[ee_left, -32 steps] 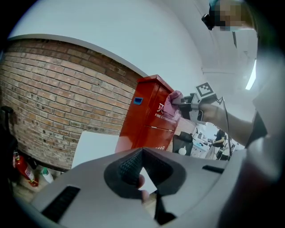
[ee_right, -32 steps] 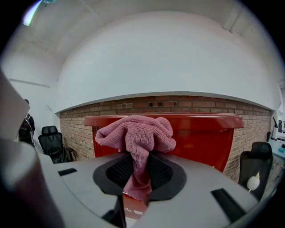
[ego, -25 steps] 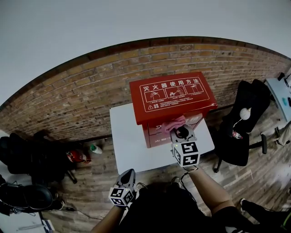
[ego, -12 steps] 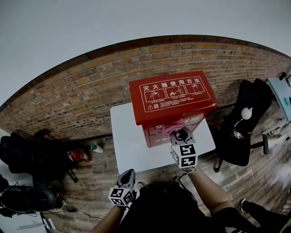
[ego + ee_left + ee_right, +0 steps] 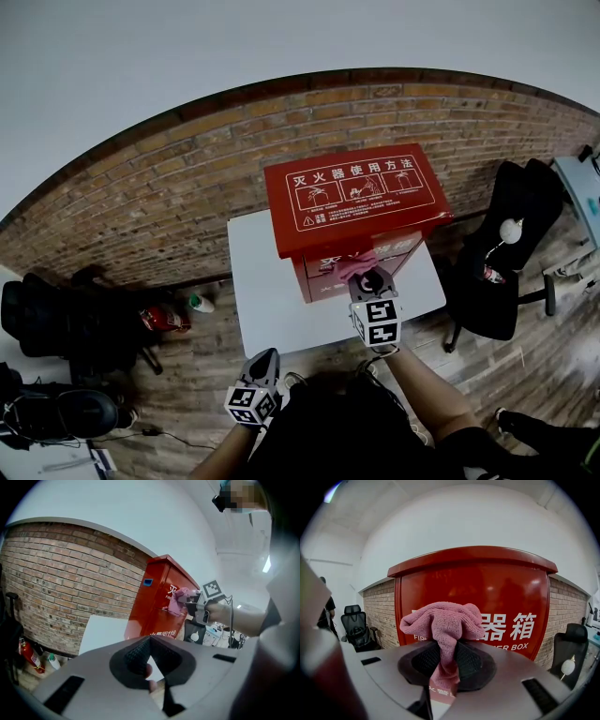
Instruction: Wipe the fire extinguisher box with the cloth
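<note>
The red fire extinguisher box (image 5: 352,192) stands on a white table (image 5: 267,291), white lettering on its sloped lid and front. My right gripper (image 5: 364,273) is shut on a bunched pink cloth (image 5: 356,265) and presses it against the box's front, just under the lid's edge. In the right gripper view the cloth (image 5: 445,623) bulges above the jaws of the right gripper (image 5: 446,660), with the box front (image 5: 487,588) close behind. My left gripper (image 5: 262,364) hangs low at the table's near side, away from the box. Its jaws meet with nothing between them (image 5: 150,641).
A brick wall (image 5: 169,187) runs behind the table. A black office chair (image 5: 506,253) stands to the right. On the floor at left lie a small red extinguisher (image 5: 159,322), a green and white bottle (image 5: 197,304) and dark bags (image 5: 56,319).
The right gripper with the cloth has slid a little downward on the box's front. The left gripper has stayed where it was.
</note>
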A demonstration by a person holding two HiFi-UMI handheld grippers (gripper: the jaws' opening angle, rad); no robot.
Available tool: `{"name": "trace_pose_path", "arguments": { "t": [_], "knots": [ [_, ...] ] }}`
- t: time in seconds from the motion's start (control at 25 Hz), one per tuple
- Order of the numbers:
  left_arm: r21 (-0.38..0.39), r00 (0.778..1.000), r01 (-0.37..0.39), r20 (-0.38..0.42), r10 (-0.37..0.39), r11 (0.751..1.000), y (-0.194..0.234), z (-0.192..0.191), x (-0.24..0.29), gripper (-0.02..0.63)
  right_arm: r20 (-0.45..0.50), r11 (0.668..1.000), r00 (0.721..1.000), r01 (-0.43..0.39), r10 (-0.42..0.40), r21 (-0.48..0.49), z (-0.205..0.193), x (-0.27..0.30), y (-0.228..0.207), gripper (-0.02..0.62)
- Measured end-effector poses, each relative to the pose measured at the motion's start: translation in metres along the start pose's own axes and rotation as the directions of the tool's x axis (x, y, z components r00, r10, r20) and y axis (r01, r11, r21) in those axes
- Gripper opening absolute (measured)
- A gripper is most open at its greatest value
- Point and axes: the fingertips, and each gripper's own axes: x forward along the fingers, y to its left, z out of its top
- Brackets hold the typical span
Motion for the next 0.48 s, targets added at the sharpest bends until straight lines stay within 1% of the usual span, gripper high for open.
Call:
{"name": "trace_pose_path", "arguments": {
  "t": [0.32, 0.48],
  "knots": [
    [0.012, 1.0, -0.009, -0.002, 0.009, 1.0, 0.003, -0.006, 0.001, 0.017, -0.021, 1.0, 1.0, -0.001, 0.001, -0.001, -0.018, 0.007, 0.0, 0.095],
    [0.002, 1.0, -0.01, -0.013, 0.01, 1.0, 0.002, -0.008, 0.002, 0.017, -0.042, 1.0, 0.999, -0.003, 0.003, 0.0, -0.03, 0.012, 0.0, 0.095]
  ]
}}
